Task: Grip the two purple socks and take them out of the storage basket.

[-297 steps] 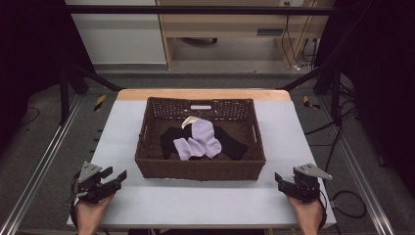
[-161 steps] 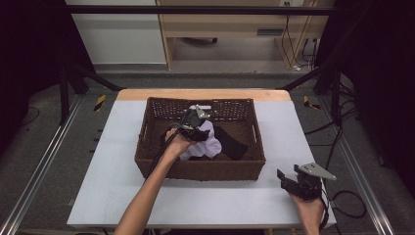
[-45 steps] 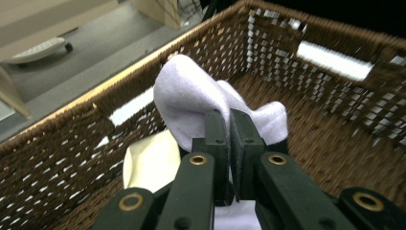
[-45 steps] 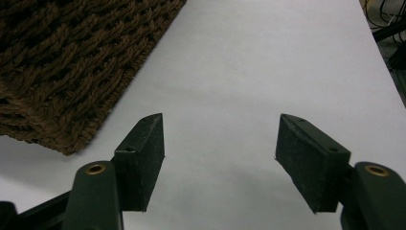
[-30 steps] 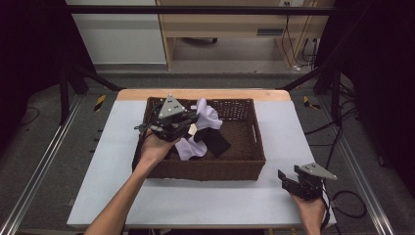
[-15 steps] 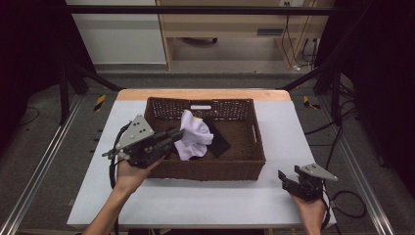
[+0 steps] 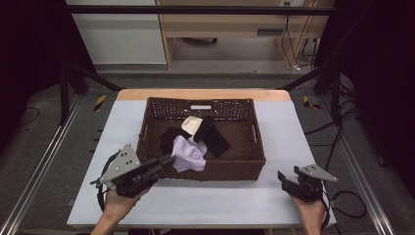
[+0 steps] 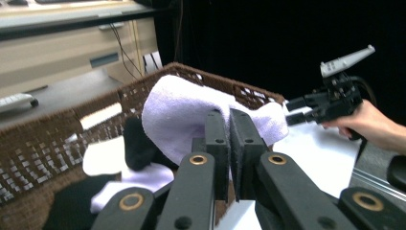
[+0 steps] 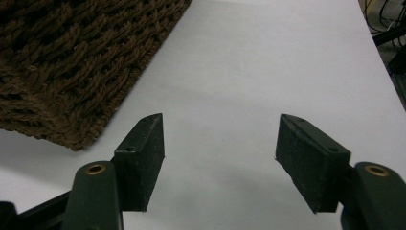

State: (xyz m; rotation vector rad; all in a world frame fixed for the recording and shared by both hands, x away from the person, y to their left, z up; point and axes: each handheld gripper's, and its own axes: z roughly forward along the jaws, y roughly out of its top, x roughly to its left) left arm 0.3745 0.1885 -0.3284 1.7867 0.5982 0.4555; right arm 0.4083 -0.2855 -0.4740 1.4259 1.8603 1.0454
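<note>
Over the counter, high view: we see the left gripper [image 7: 166,160] at lower left, jaws clamped on the lilac cloth [image 7: 188,154] draped over the basket [image 7: 259,152] front rim, to lift it out.
Left gripper view: cloth [image 8: 191,108] pinched mid-frame.
Right gripper view: right gripper [image 9: 218,148] jaws apart, parked on the counter [image 9: 268,62].

1 wicker basket [image 7: 254,161]; 1 lavender cloth [image 7: 188,154]; 1 white cloth [image 7: 191,125]; 2 black cloths [image 7: 215,139]; 2 claws [image 7: 169,160]

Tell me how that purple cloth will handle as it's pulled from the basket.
Probably floppy: the purple cloth droops over the basket rim from the shut left gripper. Likely light, since a pinch at one fold carries it. Its soft weave should grip, not slip.
</note>
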